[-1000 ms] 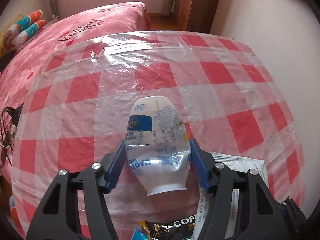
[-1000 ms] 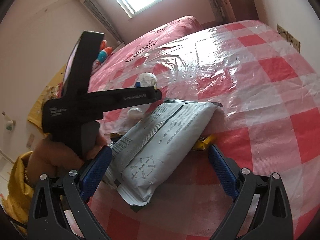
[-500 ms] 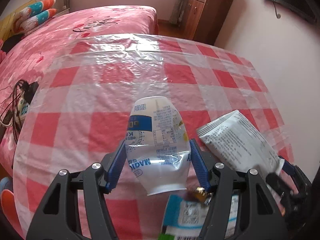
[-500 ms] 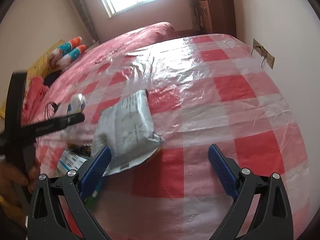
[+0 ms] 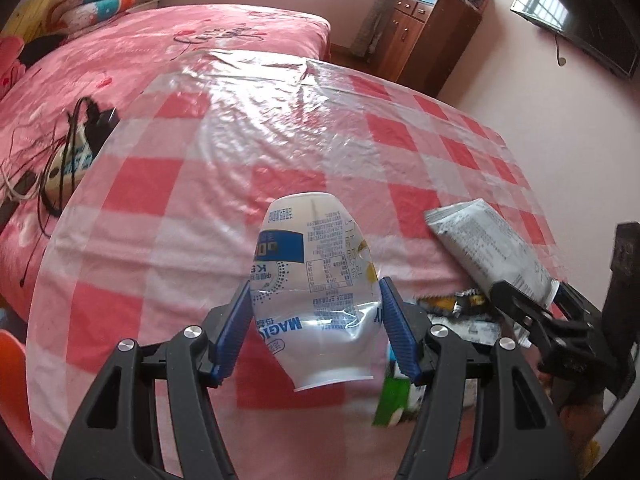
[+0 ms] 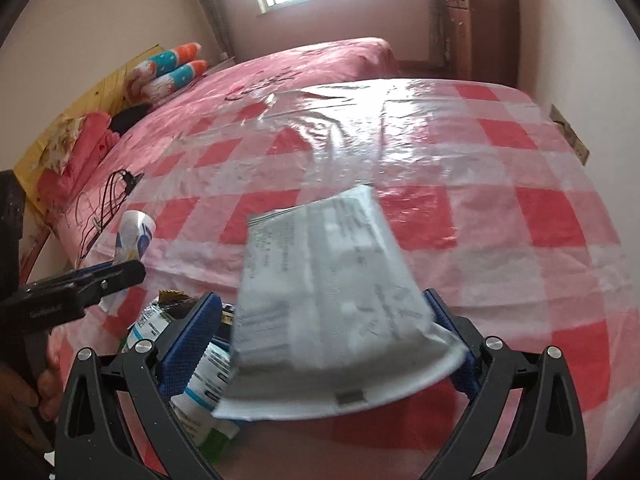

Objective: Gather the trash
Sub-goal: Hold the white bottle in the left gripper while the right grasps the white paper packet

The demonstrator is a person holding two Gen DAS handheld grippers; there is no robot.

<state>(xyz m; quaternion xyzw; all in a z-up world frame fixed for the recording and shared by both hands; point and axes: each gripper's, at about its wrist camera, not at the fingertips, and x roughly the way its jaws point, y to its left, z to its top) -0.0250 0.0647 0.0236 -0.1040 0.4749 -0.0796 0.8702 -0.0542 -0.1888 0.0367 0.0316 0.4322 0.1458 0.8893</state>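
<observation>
One crushed plastic bottle (image 5: 316, 292), its long axis pointing away with the open mouth nearest, is gripped by the left tongs (image 5: 316, 332) above the checked desk (image 5: 168, 184), while one grey pouch (image 6: 324, 288), lengthwise away, is clamped in the right tongs (image 6: 324, 340).

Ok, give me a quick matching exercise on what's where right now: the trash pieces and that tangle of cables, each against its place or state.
Things:
1. squashed white plastic bottle with blue label
2. flat grey printed foil pouch
3. green and white carton
4. black cables and power strip

Places:
A. lying on the pink bedspread beyond the cloth edge
B. gripped by the left gripper
C. lying on the red checked plastic cloth below the grippers
D. gripped by the right gripper

Pairs: 1-B, 2-D, 3-C, 4-A
</observation>
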